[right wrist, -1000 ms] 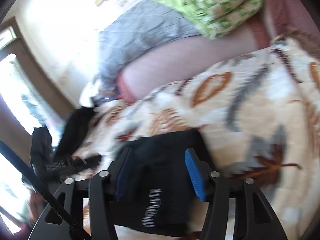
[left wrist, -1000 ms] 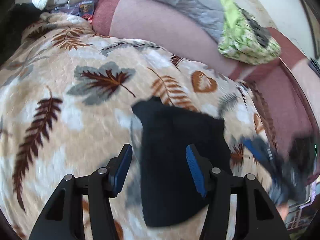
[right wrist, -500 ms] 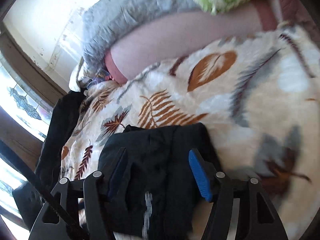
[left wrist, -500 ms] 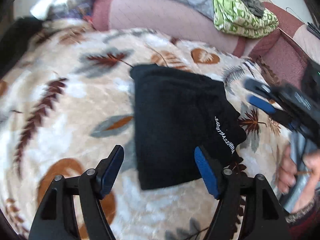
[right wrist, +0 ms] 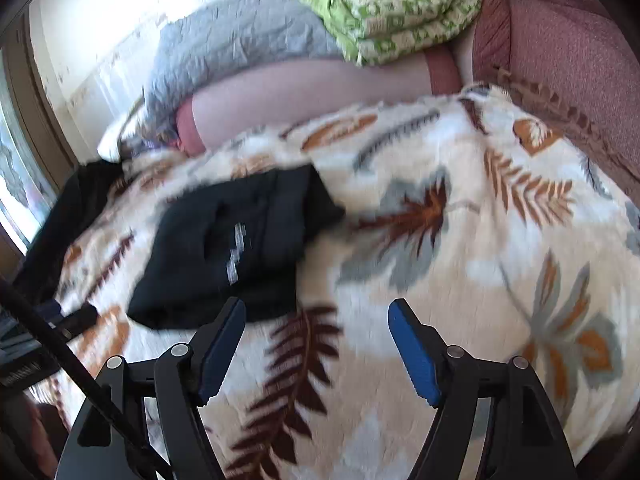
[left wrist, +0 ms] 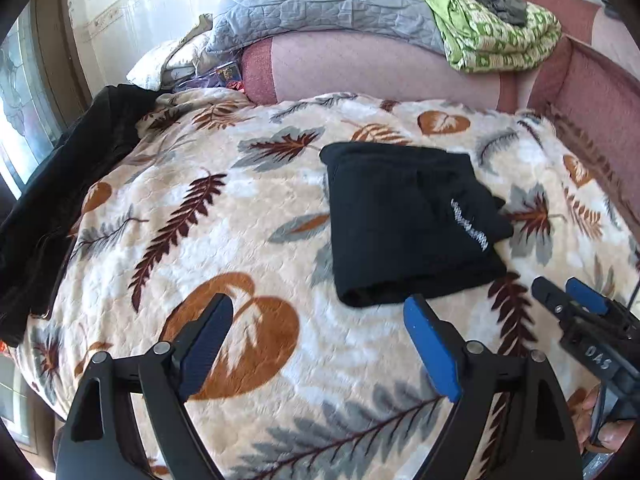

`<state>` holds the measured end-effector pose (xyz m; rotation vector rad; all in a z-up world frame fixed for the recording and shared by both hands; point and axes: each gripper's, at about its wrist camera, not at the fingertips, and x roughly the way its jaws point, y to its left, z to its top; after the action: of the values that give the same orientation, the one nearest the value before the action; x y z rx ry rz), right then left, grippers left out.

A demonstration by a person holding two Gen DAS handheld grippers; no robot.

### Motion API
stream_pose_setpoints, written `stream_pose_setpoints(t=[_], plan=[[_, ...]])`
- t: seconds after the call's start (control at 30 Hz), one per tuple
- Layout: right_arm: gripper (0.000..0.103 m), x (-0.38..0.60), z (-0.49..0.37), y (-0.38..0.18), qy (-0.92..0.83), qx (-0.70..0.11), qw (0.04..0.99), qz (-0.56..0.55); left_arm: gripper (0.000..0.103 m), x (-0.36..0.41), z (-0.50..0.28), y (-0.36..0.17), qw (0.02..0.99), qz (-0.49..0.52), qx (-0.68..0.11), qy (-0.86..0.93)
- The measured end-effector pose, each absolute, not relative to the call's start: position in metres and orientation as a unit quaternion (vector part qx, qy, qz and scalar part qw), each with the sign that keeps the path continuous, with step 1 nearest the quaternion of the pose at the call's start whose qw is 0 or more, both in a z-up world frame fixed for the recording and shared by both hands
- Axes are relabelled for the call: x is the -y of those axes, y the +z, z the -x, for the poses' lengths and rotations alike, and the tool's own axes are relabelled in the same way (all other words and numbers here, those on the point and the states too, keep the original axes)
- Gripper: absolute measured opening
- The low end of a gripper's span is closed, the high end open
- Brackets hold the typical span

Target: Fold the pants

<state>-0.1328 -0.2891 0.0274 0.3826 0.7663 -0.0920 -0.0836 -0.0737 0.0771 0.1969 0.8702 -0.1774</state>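
The black pants (left wrist: 408, 220) lie folded into a compact rectangle on the leaf-patterned blanket (left wrist: 200, 240), a small white logo facing up. My left gripper (left wrist: 320, 320) is open and empty, hovering just in front of the pants' near edge. My right gripper (right wrist: 316, 320) is open and empty, off the pants (right wrist: 236, 244) to their right. It also shows in the left wrist view (left wrist: 568, 292) at the right edge, held by a hand.
A pink sofa back (left wrist: 360, 64) rises behind the blanket, with a grey quilt (left wrist: 320, 0) and a green patterned cloth (left wrist: 496, 36) on top. Another dark garment (left wrist: 60, 184) lies over the blanket's left edge.
Both grippers have pulled back from the folded pants and stayed open. The pants lie still on the blanket.
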Motion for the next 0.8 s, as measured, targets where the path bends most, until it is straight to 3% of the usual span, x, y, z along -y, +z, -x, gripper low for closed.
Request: stream_pose_setpoints(t=[0.6,0.8], plan=[[0.079,0.264,0.132,0.007,-0.047,-0.4,0.903,-0.148,0.087,0.065,0.085,0.054,0.879,-0.073,-0.46,-0.098],[0.079,0.284,0.119,0.014,-0.007,-0.394,0.897,-0.2,0.086,0.051,0.049,0.057,0.864,0.007,-0.476,-0.163]])
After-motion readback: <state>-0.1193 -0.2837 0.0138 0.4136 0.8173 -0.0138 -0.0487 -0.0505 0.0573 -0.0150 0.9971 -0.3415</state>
